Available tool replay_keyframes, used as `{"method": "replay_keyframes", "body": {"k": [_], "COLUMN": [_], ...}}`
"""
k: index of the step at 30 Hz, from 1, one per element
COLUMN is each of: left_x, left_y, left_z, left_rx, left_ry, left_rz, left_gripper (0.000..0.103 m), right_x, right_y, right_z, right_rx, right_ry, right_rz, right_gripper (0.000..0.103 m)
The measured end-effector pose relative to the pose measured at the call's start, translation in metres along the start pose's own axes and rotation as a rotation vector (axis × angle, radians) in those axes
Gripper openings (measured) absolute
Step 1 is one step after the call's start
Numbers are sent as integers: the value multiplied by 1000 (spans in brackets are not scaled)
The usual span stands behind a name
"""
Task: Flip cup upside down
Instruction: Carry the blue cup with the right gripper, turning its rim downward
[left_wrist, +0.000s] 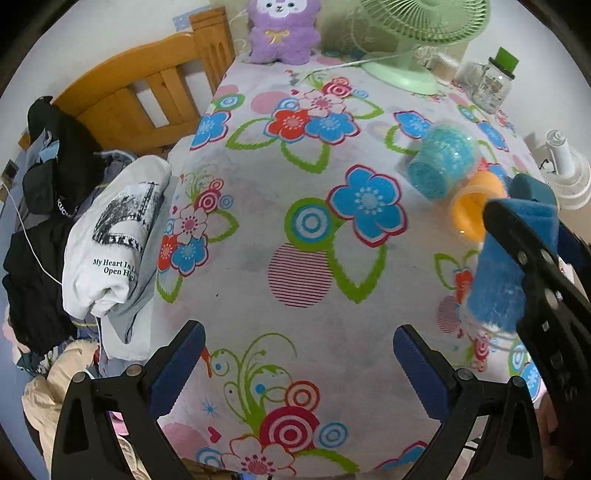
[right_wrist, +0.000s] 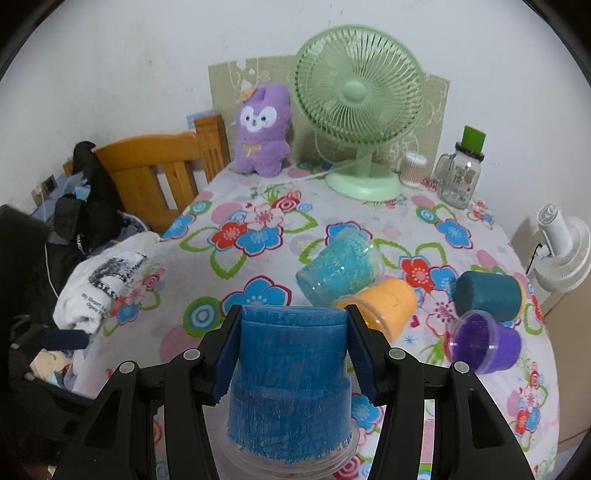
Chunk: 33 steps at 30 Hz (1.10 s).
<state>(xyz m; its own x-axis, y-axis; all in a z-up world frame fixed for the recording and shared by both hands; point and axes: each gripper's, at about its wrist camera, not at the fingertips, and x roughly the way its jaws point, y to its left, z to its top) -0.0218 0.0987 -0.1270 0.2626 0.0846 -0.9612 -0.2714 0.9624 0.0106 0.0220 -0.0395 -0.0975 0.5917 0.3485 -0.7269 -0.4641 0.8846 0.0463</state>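
Observation:
A blue cup (right_wrist: 291, 384) stands upside down, rim down on the flowered tablecloth (right_wrist: 229, 280). My right gripper (right_wrist: 291, 354) is shut on its upper sides. In the left wrist view the same blue cup (left_wrist: 498, 284) shows at the right edge with the right gripper's finger (left_wrist: 524, 258) across it. My left gripper (left_wrist: 299, 369) is open and empty above the cloth, well left of the cup.
A light blue cup (right_wrist: 338, 271), an orange cup (right_wrist: 384, 304), a teal cup (right_wrist: 487, 295) and a purple cup (right_wrist: 484, 341) lie on their sides. A green fan (right_wrist: 360, 110), plush toy (right_wrist: 260, 131) and glass jar (right_wrist: 460, 177) stand at the back. Clothes (right_wrist: 96, 288) pile at left.

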Motion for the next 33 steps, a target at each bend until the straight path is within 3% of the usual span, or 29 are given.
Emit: {"method": "replay_keyframes", "body": {"k": [19,33], "left_x": [50,63], "left_y": [14,3], "left_z": [7,3], "left_rx": [-7,22], "left_ry": [55,104], "left_rz": [-14,-40], "left_gripper": [103,103], "right_x": [78,69], "right_y": [39,30], "right_z": [6,-14], "right_rx": [-41,34], "right_ry": [3,19], "right_rz": [47,69], "right_gripper": [56,57]}}
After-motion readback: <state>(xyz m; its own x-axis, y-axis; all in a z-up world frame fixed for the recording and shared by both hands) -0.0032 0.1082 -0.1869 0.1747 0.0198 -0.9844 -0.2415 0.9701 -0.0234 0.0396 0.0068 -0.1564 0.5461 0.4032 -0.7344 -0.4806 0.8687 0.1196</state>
